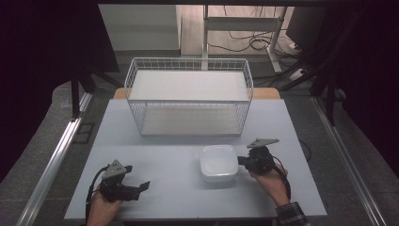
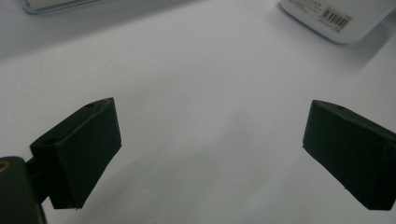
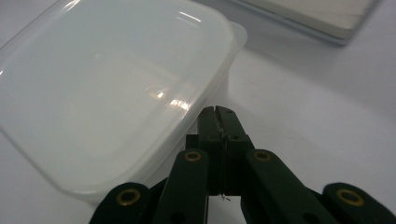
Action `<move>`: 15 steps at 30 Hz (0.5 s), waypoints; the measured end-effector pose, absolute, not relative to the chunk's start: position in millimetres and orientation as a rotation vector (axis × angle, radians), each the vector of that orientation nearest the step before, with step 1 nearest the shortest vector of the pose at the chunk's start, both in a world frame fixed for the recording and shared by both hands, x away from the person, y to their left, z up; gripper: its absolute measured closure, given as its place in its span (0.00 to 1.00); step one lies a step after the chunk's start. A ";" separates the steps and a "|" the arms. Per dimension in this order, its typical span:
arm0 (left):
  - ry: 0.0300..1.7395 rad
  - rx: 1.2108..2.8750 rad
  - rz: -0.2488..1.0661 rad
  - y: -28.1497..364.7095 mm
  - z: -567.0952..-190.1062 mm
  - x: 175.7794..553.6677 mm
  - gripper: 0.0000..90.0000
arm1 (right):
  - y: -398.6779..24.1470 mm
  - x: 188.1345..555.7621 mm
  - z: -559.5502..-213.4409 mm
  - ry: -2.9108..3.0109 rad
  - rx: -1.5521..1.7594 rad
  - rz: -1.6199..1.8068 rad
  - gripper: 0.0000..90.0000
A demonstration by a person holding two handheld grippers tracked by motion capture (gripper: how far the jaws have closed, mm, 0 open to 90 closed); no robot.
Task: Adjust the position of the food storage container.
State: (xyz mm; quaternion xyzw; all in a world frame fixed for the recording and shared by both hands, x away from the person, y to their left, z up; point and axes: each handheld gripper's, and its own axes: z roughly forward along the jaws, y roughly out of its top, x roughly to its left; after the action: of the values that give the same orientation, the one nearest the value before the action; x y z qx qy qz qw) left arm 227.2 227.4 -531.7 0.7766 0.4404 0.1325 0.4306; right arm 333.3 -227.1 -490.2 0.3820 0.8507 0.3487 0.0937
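White container (image 1: 218,163), white wire basket (image 1: 188,94), black jaws.

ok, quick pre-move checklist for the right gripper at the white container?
1. Right gripper at the container: ok, at its right edge; contact cannot tell.
2. Right jaws: shut, nothing between them; not ok for a grasp.
3. Lid seated: ok, looks flat on the container.
4. Left gripper out of the way: ok, jaws open over bare table.
5. Basket free: ok, nothing in it.
6. Path from container to basket: ok, nothing between them.
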 end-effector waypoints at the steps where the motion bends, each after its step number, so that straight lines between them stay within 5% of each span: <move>1: 1.100 1.937 0.329 227.3 -531.9 227.2 0.04 | -224.9 332.4 -490.3 2.535 1.123 1.040 0.99; 15: 1.095 1.945 0.325 226.0 -532.3 227.7 0.05 | -180.4 322.0 -495.9 2.609 1.028 1.116 0.99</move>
State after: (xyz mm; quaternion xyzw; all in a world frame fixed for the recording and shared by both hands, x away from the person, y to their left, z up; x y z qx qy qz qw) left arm 227.7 226.0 -532.3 0.7790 0.4386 0.1301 0.4289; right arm 322.0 -180.4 -495.9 0.3398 0.8629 0.3690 0.0616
